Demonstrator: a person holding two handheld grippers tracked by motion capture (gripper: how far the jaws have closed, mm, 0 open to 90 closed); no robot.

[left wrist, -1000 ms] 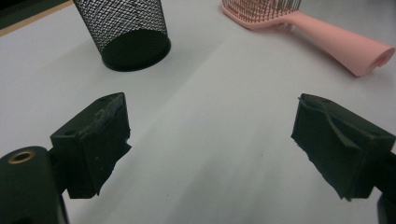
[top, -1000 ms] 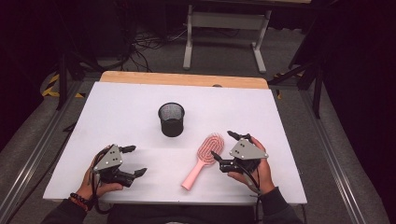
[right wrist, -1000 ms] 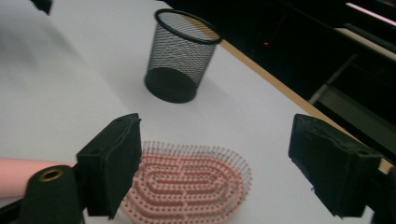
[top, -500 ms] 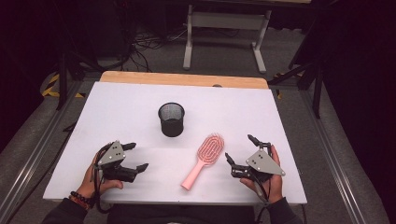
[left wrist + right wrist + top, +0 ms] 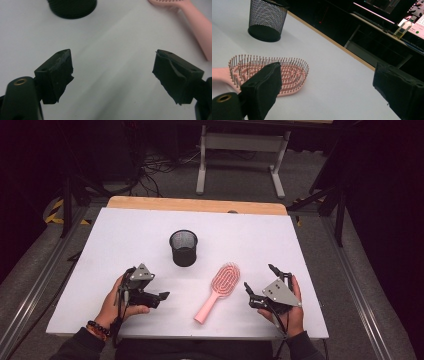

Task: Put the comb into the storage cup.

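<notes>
So, the right gripper [image 5: 264,280] rests low over the white table [image 5: 300,245] with its jaws spread wide and nothing between them. Just to its left, close but apart from it, lies the pink hairbrush [image 5: 217,291], bristles up, its head toward the far edge and its handle slanting back toward the person. The left gripper [image 5: 150,287], farther left of the brush, has just been closing a little, yet its jaws still gape over bare table with nothing gripped. Beyond both, past the brush head, stands a black mesh cup [image 5: 183,248], upright.
</notes>
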